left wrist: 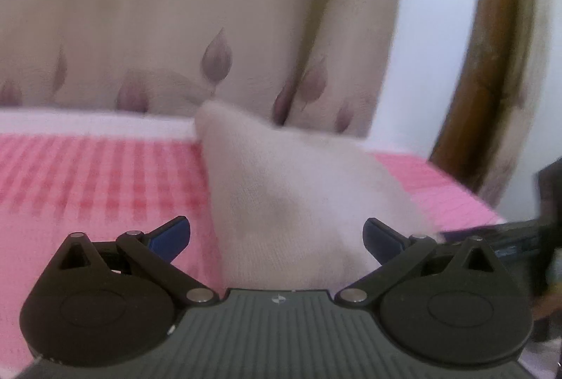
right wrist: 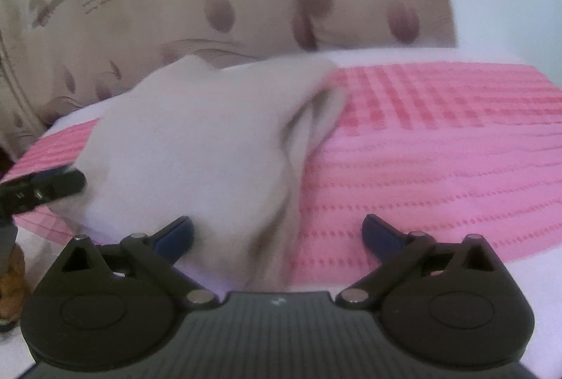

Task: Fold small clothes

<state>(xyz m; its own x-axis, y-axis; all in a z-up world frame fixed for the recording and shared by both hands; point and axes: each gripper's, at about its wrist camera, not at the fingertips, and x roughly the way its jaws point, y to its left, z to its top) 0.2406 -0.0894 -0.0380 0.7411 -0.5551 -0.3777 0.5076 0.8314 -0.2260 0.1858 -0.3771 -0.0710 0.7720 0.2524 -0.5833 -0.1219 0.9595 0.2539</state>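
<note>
On pink checked cloth [right wrist: 439, 140]: pale knit garment [right wrist: 196, 147], soft, limp (light); take near corners. Left gripper [left wrist: 276, 240], right gripper [right wrist: 277, 238] both gape wide, holding nothing.

Pink checked cloth [right wrist: 439, 147] over a white surface [right wrist: 548, 277], a crumpled cream garment [right wrist: 196, 147] lying on it

Small dark lines of print run beside a brown tulip-shaped motif on the beige curtain [right wrist: 147, 10], far left in the right wrist view, but too blurred to read. The left wrist view shows similar smudged script, illegible too.
</note>
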